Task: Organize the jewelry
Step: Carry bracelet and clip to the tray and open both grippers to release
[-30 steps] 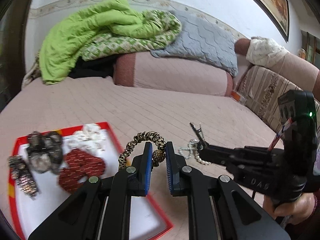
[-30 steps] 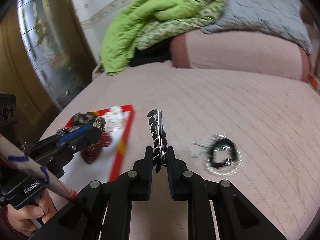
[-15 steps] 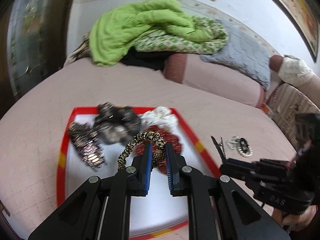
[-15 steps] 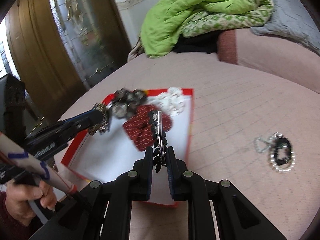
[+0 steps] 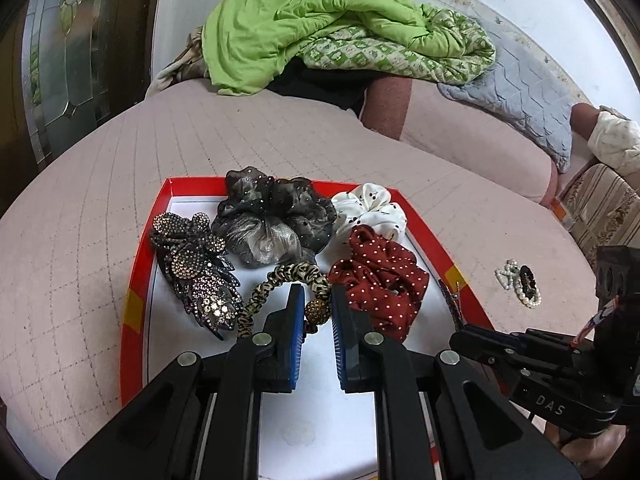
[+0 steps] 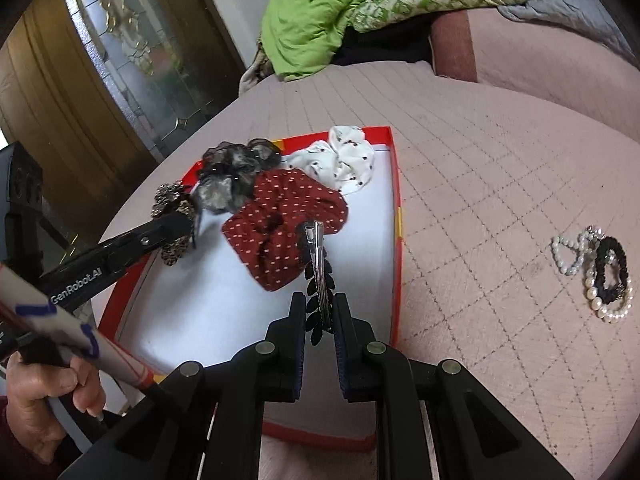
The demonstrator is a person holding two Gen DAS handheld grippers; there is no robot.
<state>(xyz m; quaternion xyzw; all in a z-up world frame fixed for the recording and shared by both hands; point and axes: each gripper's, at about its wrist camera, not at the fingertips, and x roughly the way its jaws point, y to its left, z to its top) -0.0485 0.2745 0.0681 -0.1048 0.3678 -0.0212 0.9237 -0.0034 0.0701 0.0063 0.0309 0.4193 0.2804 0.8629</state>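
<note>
Leopard-print hair tie (image 5: 280, 280) clamped by its gold bead in the left tool (image 5: 316, 312), hanging over the white floor of the red tray (image 5: 138, 264). Right tool (image 6: 318, 312) clamped on a black leaf hair clip (image 6: 318, 276), metal bar pointing forward, also over the tray, near its right wall. Both tools point steeply down.

Ahead of the left tool: grey sheer scrunchie (image 5: 272, 220), white dotted scrunchie (image 5: 370, 210) ahead-right, red dotted scrunchie (image 5: 380, 280) just right of the tips, rhinestone clip (image 5: 196, 268) to the left. Pearl and black bracelets (image 6: 596, 272) lie on the pink bed (image 6: 500, 160), well right of the right tool, outside the tray.

Step, as I judge it: delivery of two pieces into the tray, both at drop height or close. The next move calls for parting the jaws, hair tie into the bare patch between rhinestone clip and red scrunchie, clip onto bare white floor beside the red scrunchie. Watch: the tie's loop may snag on a pad; the tools are close, so release one at a time. Then the bracelets on the bed look like the remaining pickup.
</note>
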